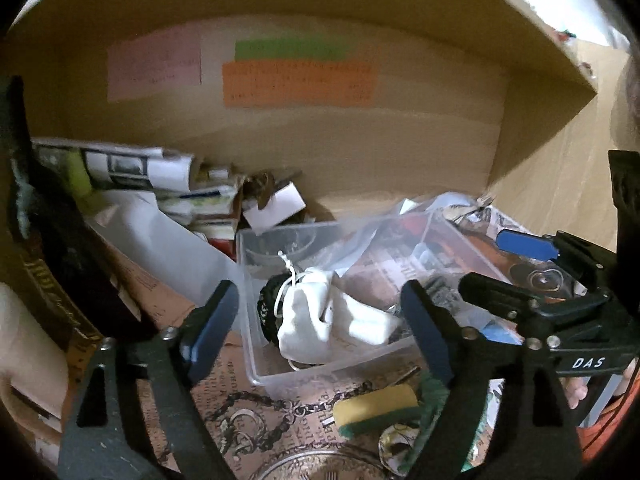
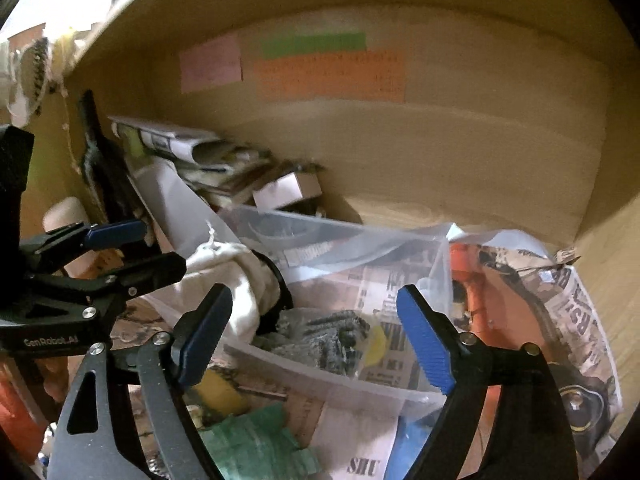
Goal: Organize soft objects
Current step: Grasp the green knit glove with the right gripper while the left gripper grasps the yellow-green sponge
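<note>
Clear plastic bin (image 1: 256,364) walls hem the white pouch (image 1: 316,320); both grippers' jaws gape wide, holding nothing.

both wrist views sit low and close, facing into a wooden shelf nook toward its far back wall with the orange note (image 1: 298,84) (image 2: 330,76). left view looks from the left, right view from the right. shared: clear plastic bin (image 1: 256,360) (image 2: 340,380), white drawstring pouch (image 1: 308,320) (image 2: 240,276), newspapers.
</note>
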Tool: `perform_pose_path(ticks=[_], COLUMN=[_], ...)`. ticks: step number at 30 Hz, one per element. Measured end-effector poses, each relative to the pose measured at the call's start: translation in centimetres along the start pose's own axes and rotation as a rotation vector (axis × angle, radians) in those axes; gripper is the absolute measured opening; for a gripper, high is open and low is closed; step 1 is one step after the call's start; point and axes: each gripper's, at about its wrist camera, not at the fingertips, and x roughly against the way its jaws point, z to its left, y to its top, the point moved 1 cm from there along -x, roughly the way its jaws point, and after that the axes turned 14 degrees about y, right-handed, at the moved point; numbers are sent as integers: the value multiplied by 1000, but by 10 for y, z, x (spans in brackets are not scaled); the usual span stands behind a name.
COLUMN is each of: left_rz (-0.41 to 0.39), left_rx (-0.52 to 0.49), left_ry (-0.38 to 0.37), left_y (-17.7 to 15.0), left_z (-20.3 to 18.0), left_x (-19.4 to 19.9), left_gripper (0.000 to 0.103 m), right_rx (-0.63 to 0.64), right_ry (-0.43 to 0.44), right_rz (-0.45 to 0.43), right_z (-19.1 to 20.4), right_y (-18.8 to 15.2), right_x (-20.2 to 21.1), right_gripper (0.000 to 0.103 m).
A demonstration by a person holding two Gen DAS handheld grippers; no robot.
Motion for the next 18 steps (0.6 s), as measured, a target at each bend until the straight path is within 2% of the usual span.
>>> perform_pose_path(ticks=[6, 10, 14, 18], left_rz=[-29, -12, 31, 82], left_rx=[4, 0, -1, -4], left_ry=[-2, -5, -10, -5], left_y=[-8, -18, -34, -51], left_z=[8, 11, 14, 17], left_x=[24, 31, 32, 28], left_gripper=[97, 99, 99, 99], right_rx=[10, 2, -18, -46], right_ry=[6, 14, 32, 63], right_rz=[-23, -10, 34, 118], right_z=[11, 17, 20, 23], right_y=[-10, -23, -40, -63], right_x=[23, 30, 27, 10], right_gripper=[83, 83, 84, 83])
